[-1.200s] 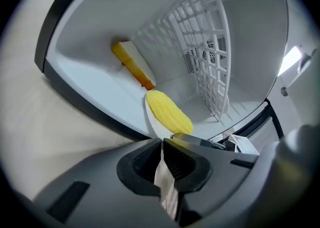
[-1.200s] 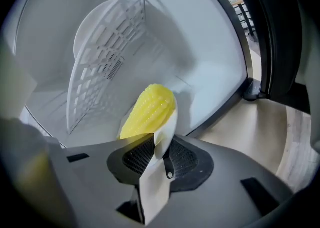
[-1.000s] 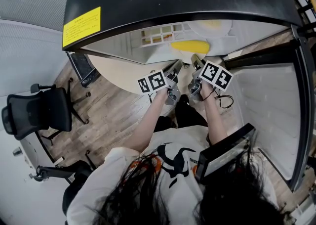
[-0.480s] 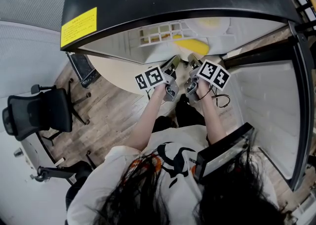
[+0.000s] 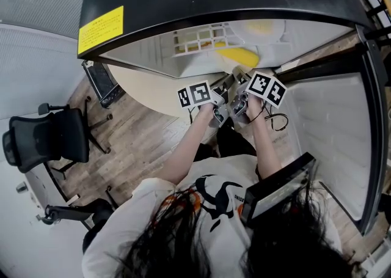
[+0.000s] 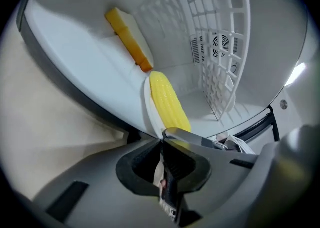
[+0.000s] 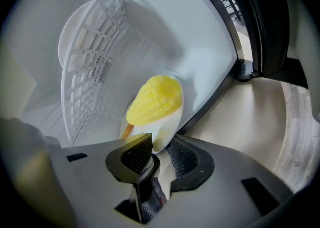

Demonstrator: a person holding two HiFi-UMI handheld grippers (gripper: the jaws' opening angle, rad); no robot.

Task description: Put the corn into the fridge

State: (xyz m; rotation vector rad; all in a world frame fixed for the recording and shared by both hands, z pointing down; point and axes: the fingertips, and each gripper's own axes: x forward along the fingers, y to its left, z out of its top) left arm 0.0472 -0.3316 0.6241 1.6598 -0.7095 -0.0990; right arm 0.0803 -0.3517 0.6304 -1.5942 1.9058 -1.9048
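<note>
A yellow corn cob (image 5: pixel 237 57) lies on a small white plate (image 7: pixel 167 127) held inside the open fridge. The cob (image 6: pixel 167 101) points away from the left gripper view; in the right gripper view its blunt end (image 7: pixel 152 99) faces the camera. My left gripper (image 6: pixel 162 139) is shut on the plate's rim (image 6: pixel 149 106) from one side. My right gripper (image 7: pixel 160 152) is shut on the rim from the other side. In the head view both grippers, left (image 5: pixel 221 93) and right (image 5: pixel 239 87), sit side by side at the fridge opening.
A white wire rack (image 6: pixel 220 46) stands upright inside the fridge, right of the corn; the same rack (image 7: pixel 90 56) is left of it in the right gripper view. A yellow-orange item (image 6: pixel 127 39) lies further back. The fridge door (image 5: pixel 342 124) is open at the right. An office chair (image 5: pixel 46 139) is on the left.
Both grippers have moved forward into the fridge opening with the plate and corn. The left gripper has shifted right, closer to the right one.
</note>
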